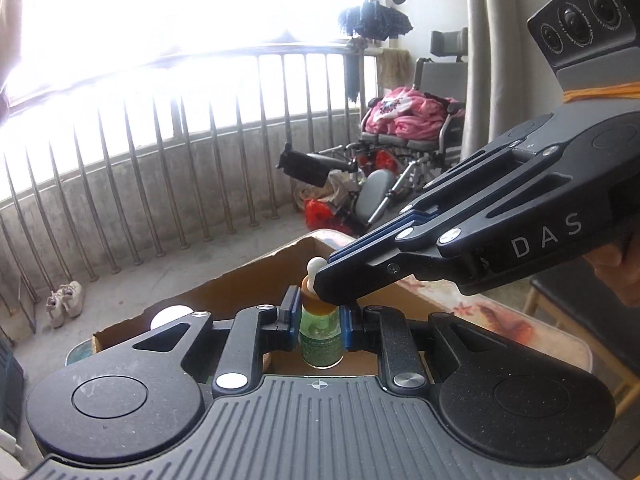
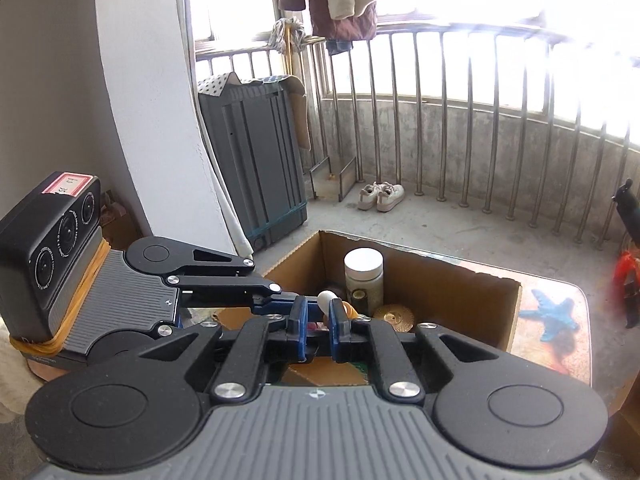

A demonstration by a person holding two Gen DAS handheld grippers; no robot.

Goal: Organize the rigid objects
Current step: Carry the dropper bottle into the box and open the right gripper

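Note:
A small dropper bottle [image 1: 321, 336] with a green label, orange neck and white bulb stands upright between the fingers of my left gripper [image 1: 320, 318], which is shut on its body over an open cardboard box [image 1: 224, 286]. My right gripper [image 1: 332, 282] comes in from the right and closes around the bottle's orange neck below the white bulb [image 1: 315, 267]. In the right wrist view my right gripper [image 2: 319, 322] has the white bulb [image 2: 326, 300] just beyond its blue pads, and my left gripper [image 2: 294, 306] reaches in from the left.
Inside the box [image 2: 472, 292] stand a white-capped jar [image 2: 363, 276] and a round gold lid [image 2: 394, 316]. The box sits on a table with a starfish pattern [image 2: 554, 316]. Beyond are a balcony railing [image 1: 168, 152], shoes [image 2: 380, 196], a wheelchair [image 1: 404, 136] and a folded grey rack [image 2: 256, 164].

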